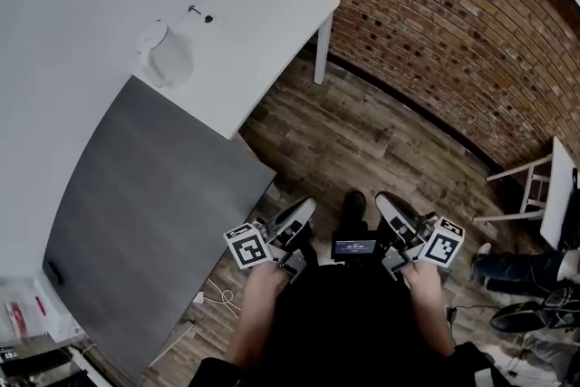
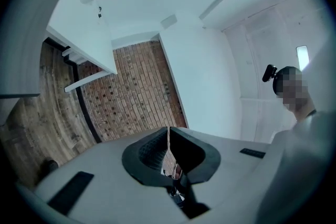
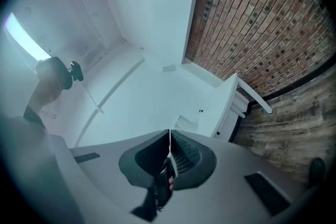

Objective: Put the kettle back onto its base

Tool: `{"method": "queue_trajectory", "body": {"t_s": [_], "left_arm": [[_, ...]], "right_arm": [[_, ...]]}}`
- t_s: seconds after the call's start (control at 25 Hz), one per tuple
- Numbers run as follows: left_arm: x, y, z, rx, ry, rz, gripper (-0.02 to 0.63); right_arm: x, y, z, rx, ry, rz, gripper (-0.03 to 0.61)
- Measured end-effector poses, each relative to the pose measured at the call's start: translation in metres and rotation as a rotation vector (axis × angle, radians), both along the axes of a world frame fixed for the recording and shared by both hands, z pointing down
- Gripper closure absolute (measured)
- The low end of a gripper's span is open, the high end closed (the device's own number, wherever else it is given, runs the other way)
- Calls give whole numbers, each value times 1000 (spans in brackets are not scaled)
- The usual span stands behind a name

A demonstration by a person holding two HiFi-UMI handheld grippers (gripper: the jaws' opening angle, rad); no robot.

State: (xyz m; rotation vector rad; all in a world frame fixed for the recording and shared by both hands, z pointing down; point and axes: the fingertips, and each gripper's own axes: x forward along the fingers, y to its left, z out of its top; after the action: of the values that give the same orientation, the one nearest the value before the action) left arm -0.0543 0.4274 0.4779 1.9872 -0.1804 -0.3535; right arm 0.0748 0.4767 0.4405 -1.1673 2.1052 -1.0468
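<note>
Well ahead and leftward on white worktop (image 1: 272, 9): white kettle (image 1: 168, 53), upright; left hand-held gripper (image 1: 304, 211) nearer than right hand-held gripper (image 1: 388, 206); all 2 fully closed, empty; base not discernible.

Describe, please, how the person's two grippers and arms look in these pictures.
Both the left gripper and the right gripper have pale grey plastic bodies with black, ribbed pads set in dark rounded rims. Each carries a white cube printed with black square markers: the left cube and the right cube. The person wears dark clothing; no sleeve covers the forearms.
</note>
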Motion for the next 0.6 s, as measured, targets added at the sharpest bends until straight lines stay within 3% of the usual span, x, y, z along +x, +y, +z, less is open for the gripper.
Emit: {"method": "queue_trajectory", "body": {"t_s": [0.24,0.6], "left_arm": [[23,-51,-1,15,-30,-101,587],[102,-116,-12,20,-85,-152,586]], "right_arm": [[24,-75,10,15,-72,-89,561],[94,-162,-3,53,-125,-190,561]]}}
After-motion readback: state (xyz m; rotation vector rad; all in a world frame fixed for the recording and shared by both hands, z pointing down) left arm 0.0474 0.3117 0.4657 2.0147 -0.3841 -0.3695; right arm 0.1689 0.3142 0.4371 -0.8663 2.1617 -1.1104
